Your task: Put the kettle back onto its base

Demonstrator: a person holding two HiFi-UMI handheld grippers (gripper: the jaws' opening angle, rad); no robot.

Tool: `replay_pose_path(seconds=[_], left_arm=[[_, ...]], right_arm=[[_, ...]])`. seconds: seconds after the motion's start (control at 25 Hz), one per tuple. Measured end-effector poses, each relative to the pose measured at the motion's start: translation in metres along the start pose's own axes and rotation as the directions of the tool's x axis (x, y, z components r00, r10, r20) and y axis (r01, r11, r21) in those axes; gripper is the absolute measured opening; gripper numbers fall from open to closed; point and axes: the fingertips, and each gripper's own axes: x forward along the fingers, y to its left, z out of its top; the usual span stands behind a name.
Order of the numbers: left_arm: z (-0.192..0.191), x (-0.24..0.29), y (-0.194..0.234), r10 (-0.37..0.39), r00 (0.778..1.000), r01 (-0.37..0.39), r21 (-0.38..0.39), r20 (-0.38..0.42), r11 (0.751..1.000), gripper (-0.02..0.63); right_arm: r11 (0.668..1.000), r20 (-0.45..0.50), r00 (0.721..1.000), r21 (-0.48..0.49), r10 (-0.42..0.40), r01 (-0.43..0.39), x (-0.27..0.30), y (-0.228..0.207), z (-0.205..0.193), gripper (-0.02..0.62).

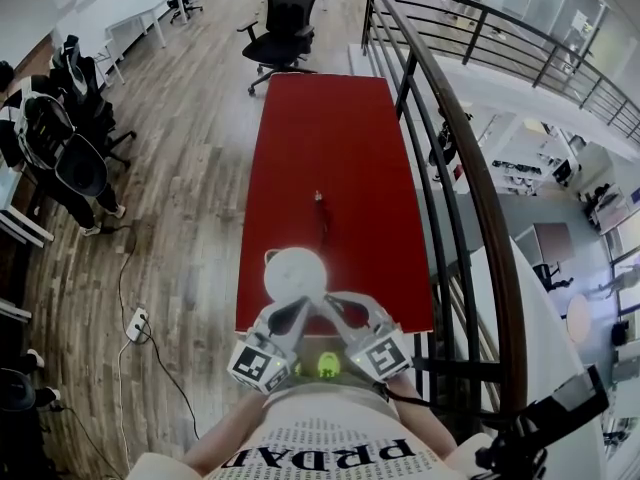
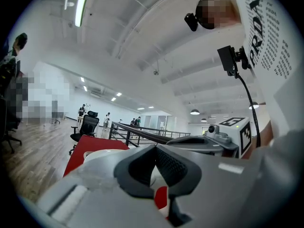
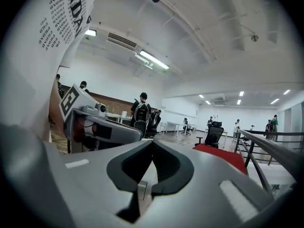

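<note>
A white round thing point(image 1: 294, 272), kettle or base I cannot tell, sits near the front edge of the long red table point(image 1: 330, 138). It also shows as a white shape point(image 2: 97, 154) low in the left gripper view. My left gripper point(image 1: 299, 306) and right gripper point(image 1: 338, 303) hang side by side close to my body, just above the table's near edge, tips beside the white thing. Both point roughly level. In the left gripper view the left gripper point(image 2: 156, 149) is shut with nothing between the jaws. The right gripper point(image 3: 152, 143) is shut and empty too.
A small dark item with a thin cord point(image 1: 320, 203) lies mid-table. A black office chair point(image 1: 283, 28) stands at the far end. A metal railing point(image 1: 455, 158) runs along the table's right side. A power strip and cable point(image 1: 137, 323) lie on the wooden floor, left.
</note>
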Motion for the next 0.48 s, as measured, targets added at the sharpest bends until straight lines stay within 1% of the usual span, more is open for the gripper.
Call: replay_pose_path(seconds=[0.12,0.24,0.36,0.48], left_arm=[[0.004,0.002,0.002,0.013,1.000,-0.013,0.004,0.004,1.000,-0.009],[0.006,0.005,0.006,0.012,1.000,-0.012,0.013,0.009,1.000,-0.009],[0.002,0.009,0.010,0.019,1.000,-0.019,0.009,0.000,1.000,-0.009],[0.006,0.011,0.012,0.020,1.000,-0.020,0.003,0.010,1.000,-0.009]], right_arm=[[1.000,-0.002,1.000,0.015,-0.019,0.019,0.001,-0.004,0.004,0.008],[1.000,0.007,1.000,0.022,-0.016,0.015,0.004,-0.007,0.007,0.008],[0.999,0.008,1.000,0.030,-0.019,0.019,0.007,-0.011,0.005,0.008],[0.999,0.002,1.000,0.034,-0.020,0.020,0.008,-0.014,0.005,0.008]])
